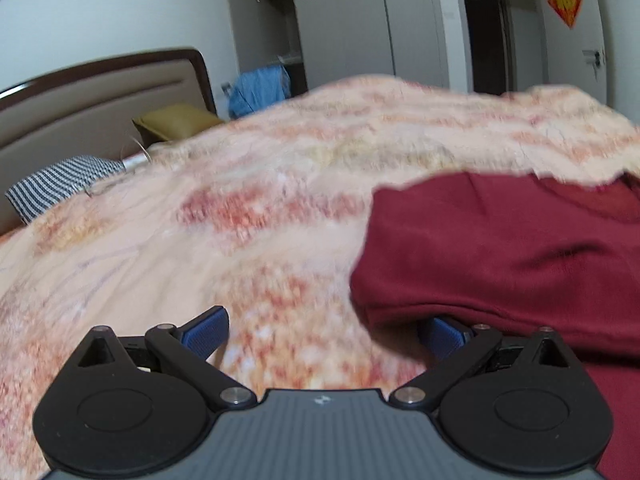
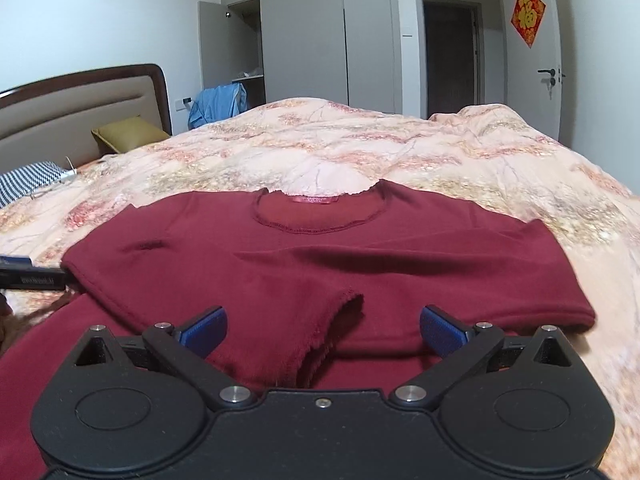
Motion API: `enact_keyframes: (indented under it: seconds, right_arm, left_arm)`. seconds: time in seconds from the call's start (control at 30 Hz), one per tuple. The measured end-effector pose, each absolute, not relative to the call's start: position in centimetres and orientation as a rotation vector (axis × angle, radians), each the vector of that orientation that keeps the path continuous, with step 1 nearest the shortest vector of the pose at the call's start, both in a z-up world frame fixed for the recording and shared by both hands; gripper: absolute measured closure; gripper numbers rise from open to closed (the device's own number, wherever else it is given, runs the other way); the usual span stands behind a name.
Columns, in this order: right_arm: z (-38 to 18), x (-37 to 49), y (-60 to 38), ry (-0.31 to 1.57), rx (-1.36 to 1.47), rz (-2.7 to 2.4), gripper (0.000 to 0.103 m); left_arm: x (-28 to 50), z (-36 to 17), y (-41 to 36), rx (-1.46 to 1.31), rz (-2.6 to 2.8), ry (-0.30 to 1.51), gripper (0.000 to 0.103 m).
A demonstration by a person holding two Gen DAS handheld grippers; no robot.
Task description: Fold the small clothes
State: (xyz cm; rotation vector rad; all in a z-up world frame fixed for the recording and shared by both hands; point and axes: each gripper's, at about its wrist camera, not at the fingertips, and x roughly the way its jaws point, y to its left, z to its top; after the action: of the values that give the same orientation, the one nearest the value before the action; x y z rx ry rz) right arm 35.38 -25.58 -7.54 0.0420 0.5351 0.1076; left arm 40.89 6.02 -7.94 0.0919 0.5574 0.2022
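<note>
Shirt (image 2: 320,264) is lying on the quilt (image 2: 400,148); right gripper (image 2: 323,330) is gaping over its sleeve, left gripper (image 1: 323,332) is gaping at its edge.

Maroon shirt (image 2: 320,256) flat on bed, sleeves folded inward, collar far.

Both the left claw (image 1: 322,334) and the right claw (image 2: 323,330) sit low with jaws spread wide.

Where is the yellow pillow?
The yellow pillow sits at the head of the bed, on the left in both views, against the headboard, behind the striped pillow and near the blue cloth.
</note>
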Motion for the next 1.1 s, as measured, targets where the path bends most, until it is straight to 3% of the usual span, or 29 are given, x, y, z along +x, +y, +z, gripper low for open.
enact_keyframes:
  seconds: [0.53,1.1]
  right_arm:
    - [-10.3,36.6,-25.0,0.586,-0.014,0.082,0.000]
    - [-8.8,35.5,-25.4,0.591,-0.022,0.090,0.001]
  left_arm:
    - [40.3,-8.9,8.7,-0.038,0.343,0.500,0.000]
    - [37.8,-7.3,9.2,-0.022,0.262,0.647,0.000]
